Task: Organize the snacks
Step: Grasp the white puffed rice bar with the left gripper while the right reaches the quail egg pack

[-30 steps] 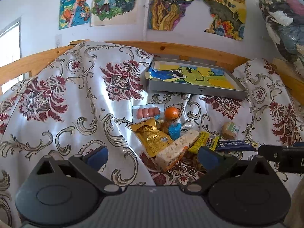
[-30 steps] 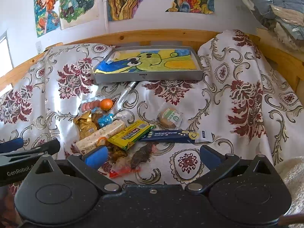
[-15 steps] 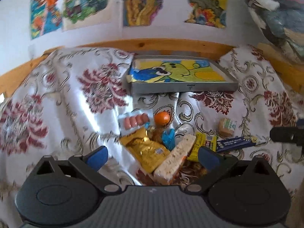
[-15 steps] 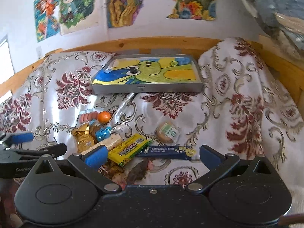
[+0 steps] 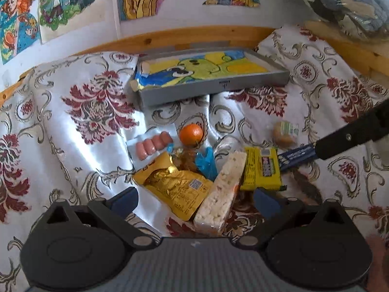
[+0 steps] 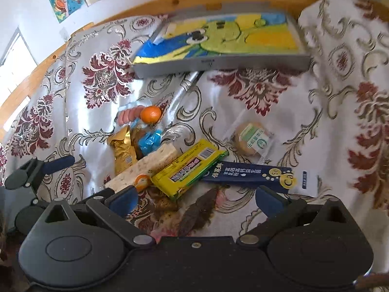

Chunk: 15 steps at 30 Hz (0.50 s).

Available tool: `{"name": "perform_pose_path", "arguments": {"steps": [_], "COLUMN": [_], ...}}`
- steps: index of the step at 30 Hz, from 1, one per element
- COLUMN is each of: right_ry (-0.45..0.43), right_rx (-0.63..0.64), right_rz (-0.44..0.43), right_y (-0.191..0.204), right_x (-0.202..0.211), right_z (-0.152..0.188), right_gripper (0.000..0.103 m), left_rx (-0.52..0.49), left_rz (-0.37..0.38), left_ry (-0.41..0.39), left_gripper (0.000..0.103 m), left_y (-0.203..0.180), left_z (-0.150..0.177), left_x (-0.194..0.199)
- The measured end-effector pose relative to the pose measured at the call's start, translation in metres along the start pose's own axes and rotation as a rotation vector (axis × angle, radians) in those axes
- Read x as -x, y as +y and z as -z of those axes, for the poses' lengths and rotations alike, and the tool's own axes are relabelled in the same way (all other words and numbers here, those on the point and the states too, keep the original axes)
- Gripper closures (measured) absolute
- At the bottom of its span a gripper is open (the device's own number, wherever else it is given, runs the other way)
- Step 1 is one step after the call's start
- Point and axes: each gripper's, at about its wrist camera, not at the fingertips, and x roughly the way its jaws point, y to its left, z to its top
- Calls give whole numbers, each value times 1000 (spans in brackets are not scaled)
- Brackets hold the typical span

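A heap of snacks lies on a flowered cloth: a gold pouch [image 5: 175,189], a white rice bar [image 5: 222,189], a yellow pack [image 5: 262,170], an orange [image 5: 191,133], sausages [image 5: 152,144], a blue wrapper [image 5: 206,161], a round cake [image 5: 285,132] and a dark blue box [image 6: 248,174]. Behind them sits a grey tray [image 5: 214,86] lined with a cartoon picture. My left gripper [image 5: 194,199] is open just above the gold pouch and rice bar. My right gripper [image 6: 194,197] is open over the yellow pack [image 6: 189,168] and the blue box, holding nothing.
A wooden rail [image 5: 194,35] and a wall with posters [image 5: 65,2] close off the back. A bagged bundle [image 5: 345,4] rests at the upper right. A silver pen [image 6: 184,87] lies in front of the tray. Cloth folds rise left and right.
Both grippers have moved forward and down toward the snack heap, which now looks larger. The right view has tilted lower and closer to the yellow pack and blue box.
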Motion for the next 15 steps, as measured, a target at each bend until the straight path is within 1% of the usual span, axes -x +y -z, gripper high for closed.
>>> {"name": "perform_pose_path", "arguments": {"steps": [2,5,9,11,15], "right_ry": [21,44,67,75,84], "right_rx": [7,31,152,232,368], "right_rz": [-21,-76,-91,-93,-102], "right_y": [-2,-1,17,30,49], "right_x": [-10,-20,-27,-30,-37], "right_z": [-1,2,7,12,22], "right_gripper": [1,1,1,1,1], "left_rx": [14,43,81,79,16], "left_rz": [-9,-43,-43,-30,37], "left_ry": [12,31,47,57,70], "left_gripper": [0,0,0,1,1], "left_y": [3,10,21,22,22], "left_z": [1,2,-1,-3,-9], "left_x": [-4,-8,-13,-15,-23]}}
